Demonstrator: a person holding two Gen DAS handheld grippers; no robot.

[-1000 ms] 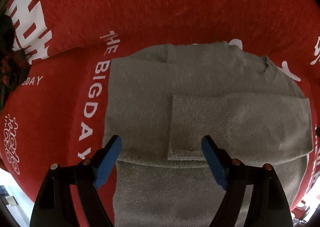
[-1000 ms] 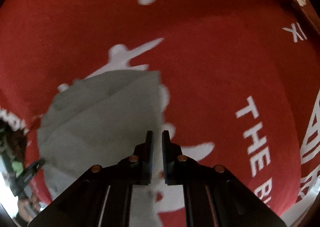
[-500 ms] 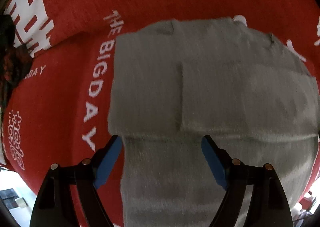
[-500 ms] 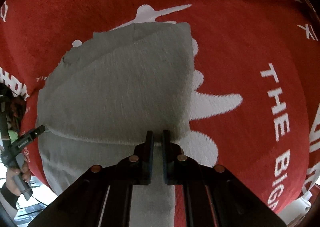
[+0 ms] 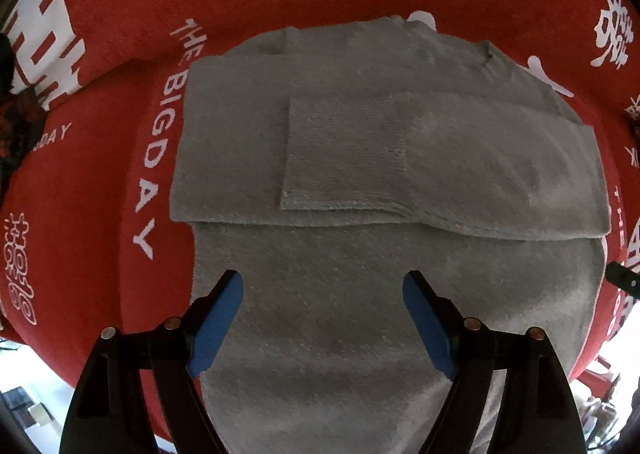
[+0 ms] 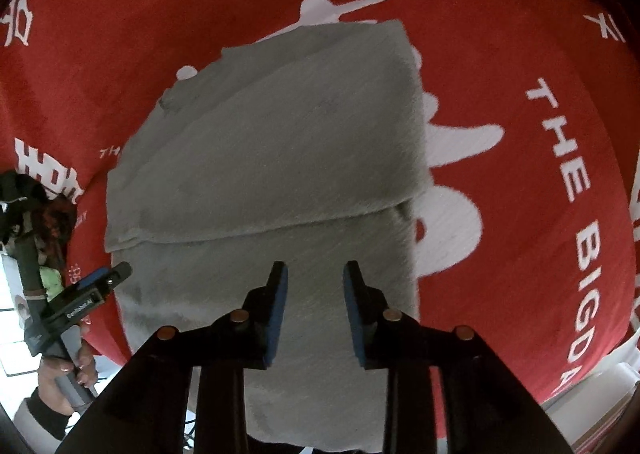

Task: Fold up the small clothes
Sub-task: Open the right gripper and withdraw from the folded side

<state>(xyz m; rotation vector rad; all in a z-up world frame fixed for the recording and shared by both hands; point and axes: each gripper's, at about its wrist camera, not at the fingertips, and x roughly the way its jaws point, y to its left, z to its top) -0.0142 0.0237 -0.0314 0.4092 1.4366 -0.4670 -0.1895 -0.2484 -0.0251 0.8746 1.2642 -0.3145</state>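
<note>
1. Grey garment (image 5: 360,158): partly folded, lying flat on the red cloth (image 5: 100,194), near end unfolded.
2. Left gripper (image 5: 322,318): tongs spread wide, empty, above the near end.
3. Right gripper (image 6: 315,306): tongs partly spread, empty.
4. Risk: a one-layer pinch may drag the sleeve fold (image 5: 400,158) askew.
5. Containers: none visible.

Red fuzzy cloth with white printed lettering (image 5: 100,182) covers whole counter. White "THE BIGDAY" text (image 5: 160,134) runs down cloth toward left edge in left wrist view; same words (image 6: 576,230) toward right edge in right wrist view. Large white block characters (image 5: 44,42) at cloth's far left corner. White splash-shaped motif (image 6: 456,182) printed near cloth's middle. Dark crumpled red-black item (image 6: 56,222) at cloth's left border, detail unclear. Bright pale floor (image 6: 12,318) beyond cloth's near left edge.
</note>
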